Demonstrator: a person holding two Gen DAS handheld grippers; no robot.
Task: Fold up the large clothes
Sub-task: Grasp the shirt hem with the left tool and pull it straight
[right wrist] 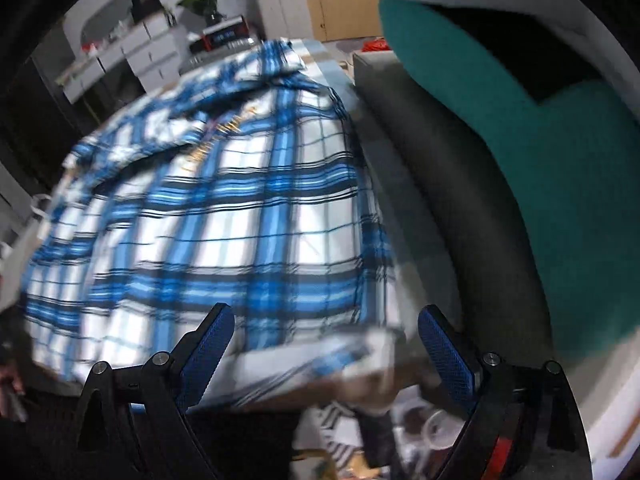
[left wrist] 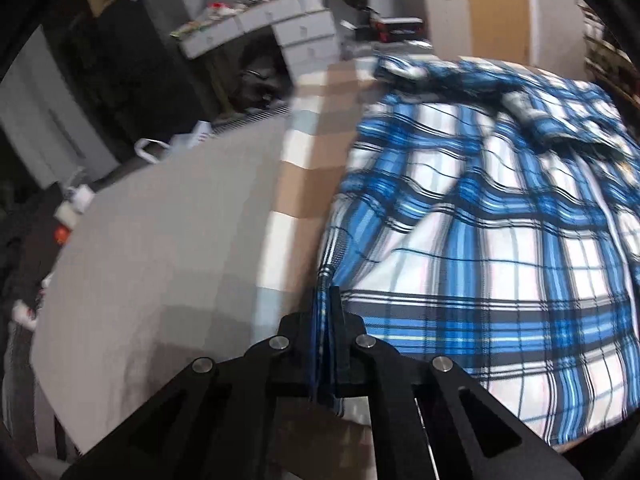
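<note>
A large blue, white and black plaid shirt [left wrist: 480,208] lies spread over the bed. My left gripper [left wrist: 326,300] is shut on the shirt's near left hem, with cloth pinched between the black fingers. In the right wrist view the same shirt [right wrist: 224,216] fills the left and middle. My right gripper [right wrist: 324,332] is open, its blue-padded fingers [right wrist: 448,356] standing either side of the shirt's near right corner, which hangs over the edge. The picture is motion-blurred.
The bed cover [left wrist: 304,184] has tan, white and pale blue checks, with a grey sheet [left wrist: 160,240] to the left. White drawers [left wrist: 296,28] stand behind. A grey sofa [right wrist: 440,184] and teal cushion [right wrist: 560,184] lie to the right. Clutter sits on the floor [right wrist: 416,432].
</note>
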